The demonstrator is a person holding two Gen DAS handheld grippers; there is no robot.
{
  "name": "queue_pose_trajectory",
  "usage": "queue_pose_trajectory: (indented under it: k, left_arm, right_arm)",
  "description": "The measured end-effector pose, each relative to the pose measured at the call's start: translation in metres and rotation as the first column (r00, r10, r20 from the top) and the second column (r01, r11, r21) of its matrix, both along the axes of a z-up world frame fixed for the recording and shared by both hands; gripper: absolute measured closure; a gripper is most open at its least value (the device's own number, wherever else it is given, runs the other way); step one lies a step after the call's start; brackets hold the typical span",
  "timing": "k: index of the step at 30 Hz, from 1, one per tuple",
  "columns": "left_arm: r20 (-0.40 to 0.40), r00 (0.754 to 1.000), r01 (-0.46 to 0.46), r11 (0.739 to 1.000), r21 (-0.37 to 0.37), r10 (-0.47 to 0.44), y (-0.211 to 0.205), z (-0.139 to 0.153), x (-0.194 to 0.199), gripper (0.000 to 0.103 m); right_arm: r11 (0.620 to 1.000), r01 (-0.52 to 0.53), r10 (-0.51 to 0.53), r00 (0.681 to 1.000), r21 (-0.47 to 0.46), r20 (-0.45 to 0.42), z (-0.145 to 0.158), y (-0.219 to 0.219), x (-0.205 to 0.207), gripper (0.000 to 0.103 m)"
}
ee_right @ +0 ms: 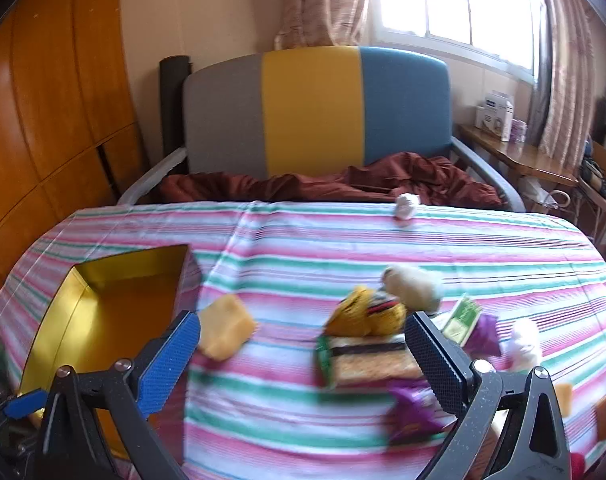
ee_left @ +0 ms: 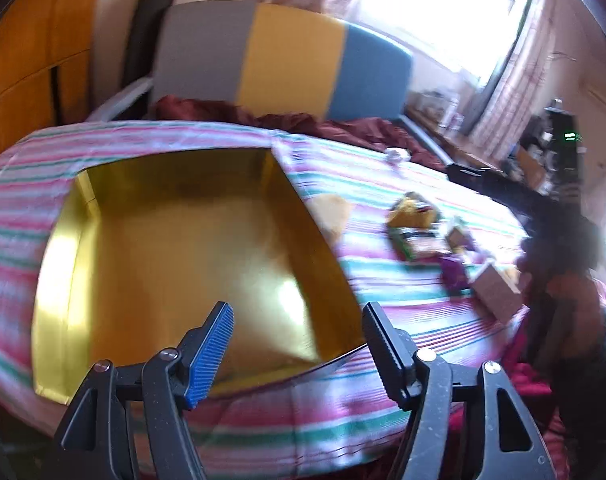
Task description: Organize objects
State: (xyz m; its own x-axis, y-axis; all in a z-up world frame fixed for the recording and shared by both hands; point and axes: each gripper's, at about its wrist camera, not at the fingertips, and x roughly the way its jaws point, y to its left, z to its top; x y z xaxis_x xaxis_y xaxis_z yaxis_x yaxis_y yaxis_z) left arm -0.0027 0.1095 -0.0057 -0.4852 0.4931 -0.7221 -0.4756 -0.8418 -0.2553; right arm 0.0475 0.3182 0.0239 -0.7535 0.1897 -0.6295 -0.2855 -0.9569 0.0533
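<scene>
An open gold box (ee_left: 191, 248) lies on the striped cloth, empty; it also shows at the left of the right wrist view (ee_right: 115, 300). My left gripper (ee_left: 299, 344) is open and empty above the box's near right corner. My right gripper (ee_right: 303, 354) is open and empty above the cloth. Between its fingers lie a yellow sponge block (ee_right: 225, 332), a yellow-black packet (ee_right: 365, 316) and a green-edged snack packet (ee_right: 367, 362). A purple packet (ee_right: 413, 412) lies by the right finger. The same pile (ee_left: 423, 232) shows right of the box in the left wrist view.
A striped cloth (ee_right: 343, 240) covers the table. Behind it stand a grey, yellow and blue chair (ee_right: 315, 112) with a maroon blanket (ee_right: 343, 184), and a crumpled white paper (ee_right: 407, 204). A wooden wardrobe (ee_right: 43, 100) is left, a side table (ee_right: 515, 156) right.
</scene>
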Motion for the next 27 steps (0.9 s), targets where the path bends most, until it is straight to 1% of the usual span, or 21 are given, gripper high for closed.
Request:
queue_pose_trajectory:
  k: [3,6,8,11,12,14,17,18,20,22,24,26,27]
  left_arm:
    - [-0.014,0.998,0.066,0.997,-0.047,-0.067,0.024,0.007,-0.014,0.035]
    - [0.006,0.992,0.128,0.987,-0.095,-0.128,0.052,0.011,-0.036,0.035]
    - [0.020,0.984,0.180,0.975,-0.132,-0.179,0.072,0.011,-0.051,0.035]
    - [0.013,0.960,0.277,0.938,-0.208,-0.280,0.108,0.010,-0.069,0.035]
    - [0.011,0.949,0.308,0.921,-0.238,-0.314,0.119,0.007,-0.073,0.035]
    - [0.048,0.926,0.373,0.882,-0.290,-0.375,0.143,-0.003,-0.087,0.035]
    - [0.104,0.905,0.422,0.838,-0.347,-0.412,0.165,-0.021,-0.104,0.035]
    - [0.118,0.902,0.428,0.826,-0.366,-0.416,0.169,-0.027,-0.110,0.035]
    - [0.165,0.887,0.461,0.797,-0.390,-0.432,0.177,-0.040,-0.121,0.036]
    - [0.185,0.885,0.464,0.781,-0.418,-0.427,0.180,-0.050,-0.129,0.036]
    - [0.210,0.876,0.481,0.764,-0.431,-0.434,0.181,-0.057,-0.134,0.036]
    - [0.216,0.878,0.478,0.757,-0.446,-0.428,0.182,-0.062,-0.137,0.036]
    - [0.227,0.875,0.484,0.751,-0.448,-0.428,0.182,-0.066,-0.138,0.036]
  right_arm:
    - [0.998,0.046,-0.046,0.999,0.030,0.005,-0.002,0.030,-0.006,0.000]
    - [0.998,0.060,-0.060,0.998,0.027,0.011,-0.009,0.054,-0.011,0.000]
    - [0.998,0.058,-0.058,0.998,0.010,0.003,-0.015,0.066,-0.011,0.000]
    - [0.998,0.053,-0.053,0.998,-0.043,-0.012,-0.022,0.079,-0.010,0.000]
    - [0.997,0.053,-0.053,0.999,-0.060,-0.007,-0.025,0.081,-0.011,0.000]
    - [0.994,0.044,-0.044,0.999,-0.098,-0.003,-0.027,0.086,-0.013,0.000]
    - [0.994,0.029,-0.032,0.999,-0.105,-0.028,-0.021,0.085,-0.010,0.000]
    - [0.994,0.027,-0.031,0.999,-0.107,-0.034,-0.020,0.086,-0.008,0.000]
    - [0.992,0.022,-0.028,0.999,-0.128,-0.042,-0.018,0.087,-0.007,0.000]
    - [0.990,0.016,-0.022,0.999,-0.143,-0.040,-0.018,0.088,-0.007,0.000]
    - [0.988,0.014,-0.019,0.999,-0.154,-0.037,-0.018,0.089,-0.007,0.000]
    - [0.987,0.012,-0.019,0.999,-0.161,-0.038,-0.017,0.091,-0.007,0.000]
    - [0.986,0.011,-0.018,0.999,-0.164,-0.038,-0.017,0.091,-0.006,0.000]
